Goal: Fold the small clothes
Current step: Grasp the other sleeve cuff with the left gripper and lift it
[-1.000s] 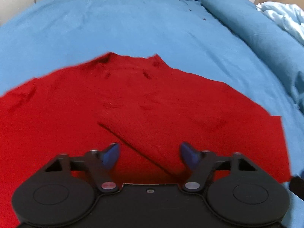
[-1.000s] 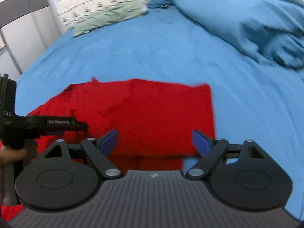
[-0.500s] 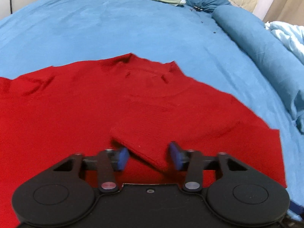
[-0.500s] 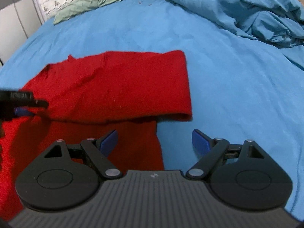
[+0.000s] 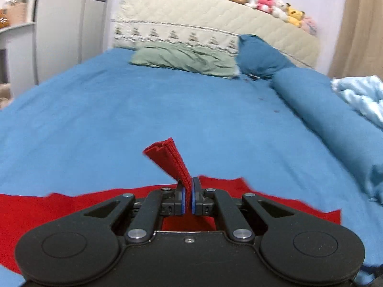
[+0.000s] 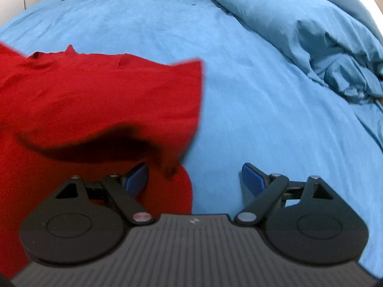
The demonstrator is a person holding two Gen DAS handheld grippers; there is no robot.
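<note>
Left gripper (image 5: 188, 197) clenched on a lifted fold of the red garment (image 6: 95, 95), which lies on the blue bed sheet (image 5: 167, 110). Right gripper (image 6: 194, 179), fingers spread, hovers over the garment's right edge.

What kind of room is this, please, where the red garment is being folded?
Most likely a home bedroom. The work surface is a bed with a blue sheet, a green pillow lies against a quilted cream headboard, and small plush toys sit on top of it. A rumpled blue duvet is piled alongside.
</note>
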